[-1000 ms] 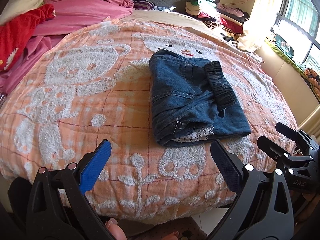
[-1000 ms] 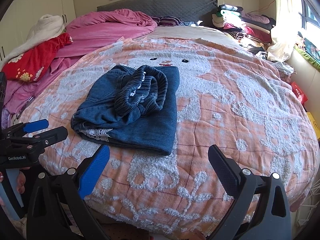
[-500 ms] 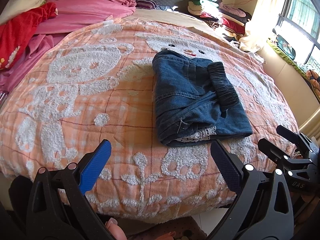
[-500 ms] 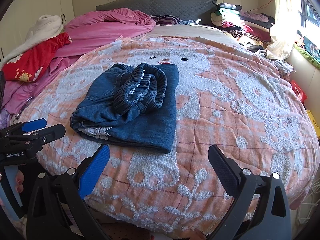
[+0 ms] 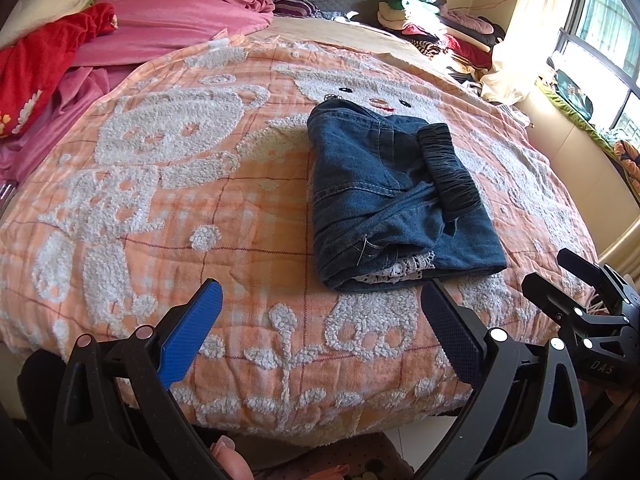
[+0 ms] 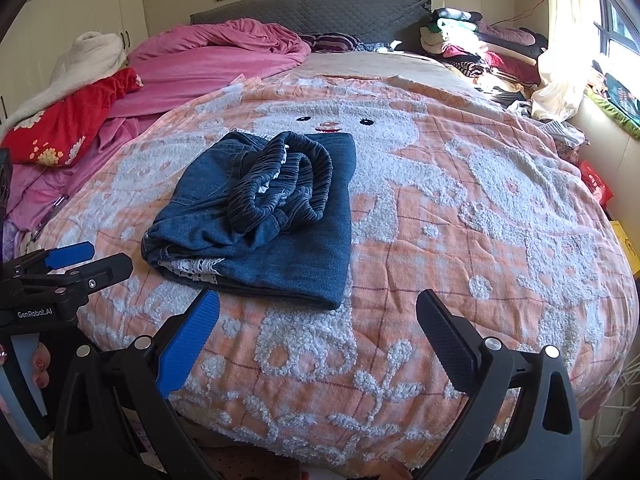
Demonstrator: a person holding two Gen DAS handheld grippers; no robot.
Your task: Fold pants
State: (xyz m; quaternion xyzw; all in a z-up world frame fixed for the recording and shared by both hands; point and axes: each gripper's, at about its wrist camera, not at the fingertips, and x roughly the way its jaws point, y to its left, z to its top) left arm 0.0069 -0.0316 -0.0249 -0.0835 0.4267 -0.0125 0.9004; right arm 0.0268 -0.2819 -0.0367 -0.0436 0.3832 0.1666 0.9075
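Blue denim pants [image 5: 392, 196] lie folded into a compact bundle on the orange bear-pattern blanket [image 5: 160, 184], with the dark elastic waistband [image 5: 448, 172] on top and white lace at the near edge. They also show in the right wrist view [image 6: 272, 216]. My left gripper [image 5: 320, 304] is open and empty, near the bed's front edge, short of the pants. My right gripper [image 6: 318, 312] is open and empty, just short of the bundle's near edge. It also shows at the right in the left wrist view [image 5: 576, 280]. The left gripper shows at the left in the right wrist view [image 6: 88, 258].
Pink bedding [image 6: 224, 60] and a red floral cloth [image 6: 68, 124] lie at the bed's far left. A pile of clothes [image 6: 472, 40] sits at the far right by the window. A grey headboard [image 6: 320, 12] stands behind. The blanket [image 6: 480, 208] spreads right of the pants.
Both grippers have drawn back slightly and tilted up, so the bed sits lower in view. The pants have not moved. Both grippers stay open.
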